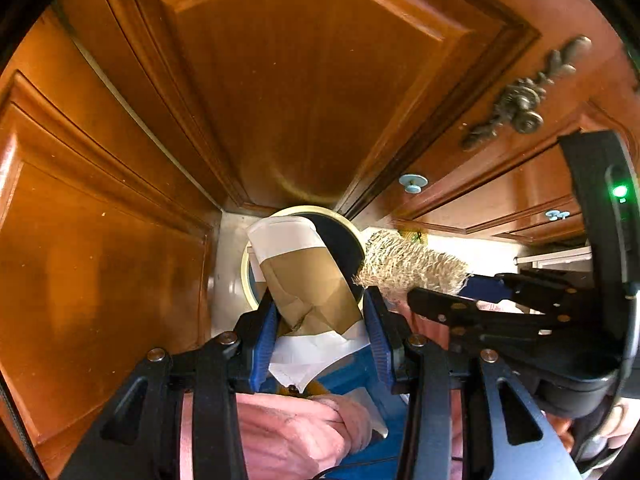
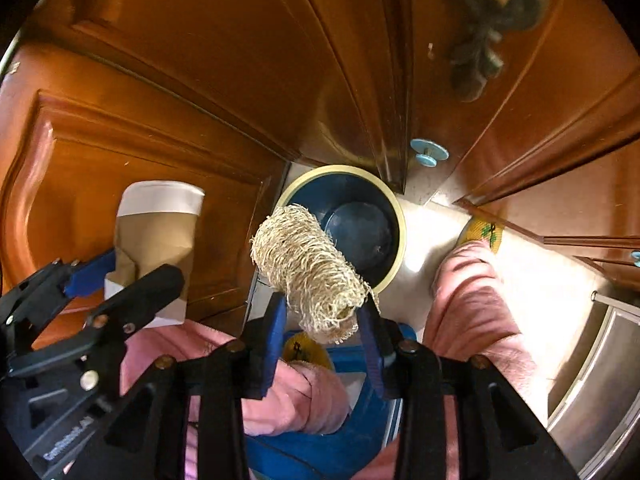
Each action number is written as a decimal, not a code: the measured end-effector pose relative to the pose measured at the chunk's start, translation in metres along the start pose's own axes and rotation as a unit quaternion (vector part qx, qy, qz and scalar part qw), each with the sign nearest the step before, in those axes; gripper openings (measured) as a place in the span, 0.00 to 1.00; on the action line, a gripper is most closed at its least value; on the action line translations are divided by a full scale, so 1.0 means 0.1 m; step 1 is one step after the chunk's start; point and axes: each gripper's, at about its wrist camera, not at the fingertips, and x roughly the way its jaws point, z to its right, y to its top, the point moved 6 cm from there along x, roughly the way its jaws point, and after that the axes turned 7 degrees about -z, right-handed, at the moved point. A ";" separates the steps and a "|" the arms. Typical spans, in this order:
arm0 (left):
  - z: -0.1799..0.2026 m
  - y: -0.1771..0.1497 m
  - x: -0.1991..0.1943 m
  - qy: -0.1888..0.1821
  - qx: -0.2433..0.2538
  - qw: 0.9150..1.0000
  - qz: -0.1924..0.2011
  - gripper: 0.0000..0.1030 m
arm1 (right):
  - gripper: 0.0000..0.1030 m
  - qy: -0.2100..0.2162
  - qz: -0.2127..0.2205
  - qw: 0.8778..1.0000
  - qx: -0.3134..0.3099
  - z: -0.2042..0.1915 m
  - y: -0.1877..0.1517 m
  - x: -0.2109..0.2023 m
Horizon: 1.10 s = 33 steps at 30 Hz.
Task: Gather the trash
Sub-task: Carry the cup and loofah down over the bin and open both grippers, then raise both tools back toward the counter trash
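Left gripper (image 1: 320, 320) clenched crumpled paper cup (image 1: 308, 280); right gripper (image 2: 324, 320) held loofah (image 2: 308, 268) over bin (image 2: 396, 216). Risk: loofah snagging pad, cup dropping outside rim.

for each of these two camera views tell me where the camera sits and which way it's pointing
Left wrist: sits on the left gripper, looking steeply down along its fingers, which clamp a crumpled paper cup over the blue bin; pink trouser legs and the right gripper show.
Right wrist: sits on the right gripper, also facing down, a loofah between its fingers above the bin; pink legs and the left gripper show.
Shared: bin, cup, loofah, wooden cabinet doors.
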 end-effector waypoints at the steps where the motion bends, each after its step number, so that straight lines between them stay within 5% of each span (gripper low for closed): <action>1: -0.01 0.03 -0.01 -0.002 -0.001 1.000 -0.002 0.39 | 0.40 0.002 -0.001 1.000 0.002 0.01 0.03 0.02; 5: -0.18 0.11 0.02 -0.007 -0.008 1.000 -0.007 0.41 | 0.43 0.017 0.000 1.000 0.010 0.01 0.14 0.07; 7: -0.22 0.16 0.01 -0.001 -0.012 1.000 -0.006 0.55 | 0.46 0.028 -0.004 0.999 0.015 -0.01 0.16 0.09; 12: -0.26 0.20 -0.11 0.012 -0.021 1.000 0.010 0.68 | 0.53 0.025 0.002 1.000 0.015 -0.07 0.18 0.06; 16: -0.30 0.20 -0.31 0.020 -0.029 0.999 0.037 0.70 | 0.53 0.025 0.015 1.000 0.000 -0.13 0.10 -0.09; 24: -0.28 0.07 -1.24 -0.004 -0.040 0.988 0.151 0.78 | 0.53 -0.019 0.138 0.987 -0.075 -0.44 -0.32 -1.17; 33: -0.14 -0.14 -2.43 -0.009 -0.042 0.958 0.283 0.79 | 0.53 -0.027 0.269 0.957 -0.106 -0.58 -0.63 -2.36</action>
